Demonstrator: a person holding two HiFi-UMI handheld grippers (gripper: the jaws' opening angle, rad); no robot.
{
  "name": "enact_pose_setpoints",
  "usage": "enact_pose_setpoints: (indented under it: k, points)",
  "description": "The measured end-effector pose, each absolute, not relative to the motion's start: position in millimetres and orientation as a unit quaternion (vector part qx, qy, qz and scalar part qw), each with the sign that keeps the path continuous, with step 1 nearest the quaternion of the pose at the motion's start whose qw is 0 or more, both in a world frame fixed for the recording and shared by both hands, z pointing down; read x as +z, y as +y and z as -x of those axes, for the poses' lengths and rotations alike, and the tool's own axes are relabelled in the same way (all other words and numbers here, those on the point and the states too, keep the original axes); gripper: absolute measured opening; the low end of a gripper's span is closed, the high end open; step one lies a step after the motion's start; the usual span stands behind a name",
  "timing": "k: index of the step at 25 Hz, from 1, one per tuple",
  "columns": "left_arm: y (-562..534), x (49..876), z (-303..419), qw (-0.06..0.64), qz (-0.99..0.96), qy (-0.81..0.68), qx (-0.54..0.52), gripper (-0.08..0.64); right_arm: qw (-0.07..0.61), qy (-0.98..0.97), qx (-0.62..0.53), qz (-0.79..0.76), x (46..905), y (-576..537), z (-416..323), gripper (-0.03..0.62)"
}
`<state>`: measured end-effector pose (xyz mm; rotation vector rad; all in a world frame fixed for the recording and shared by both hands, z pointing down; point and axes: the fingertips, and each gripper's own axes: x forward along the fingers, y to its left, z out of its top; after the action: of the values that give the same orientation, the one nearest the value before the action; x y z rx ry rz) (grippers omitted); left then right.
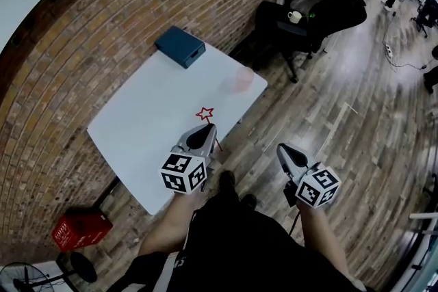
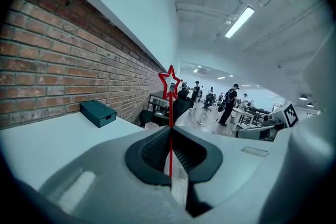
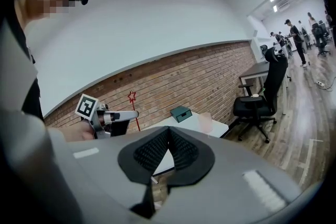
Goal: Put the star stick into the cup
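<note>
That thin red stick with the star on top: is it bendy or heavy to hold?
Probably light: the thin red star-topped stick pokes out straight from the left gripper's shut jaws. It looks fairly stiff, with no visible sag. Being so slim, it might swivel in the grip if bumped.

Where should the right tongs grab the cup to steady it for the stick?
Probably low on the side wall of the cup, approaching level from the right edge of the table: it stands upright near that edge, and that leaves its mouth clear.

Left tool [image 1: 208, 127] clamping star stick [image 1: 204, 113], white table [image 1: 137, 120], pink cup [image 1: 241, 78] beyond
</note>
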<state>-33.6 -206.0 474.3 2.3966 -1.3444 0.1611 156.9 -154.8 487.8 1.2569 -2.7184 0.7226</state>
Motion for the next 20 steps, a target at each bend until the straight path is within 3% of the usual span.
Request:
enact_pose_setpoints:
  k: [12,20]
  points:
    - [-372.7,440.5,64.8,0.162,-0.866,-0.474,0.015,0.011,0.047,-0.881,0.195,-0.429,459.1,-316.9,-147.9,0.0]
    - [-414.1,447.1,65.1,0.178,-0.861,-0.476,0.01,0.011,0.064,-0.884,0.219,-0.409,472.9,-361.0,-134.4,0.0]
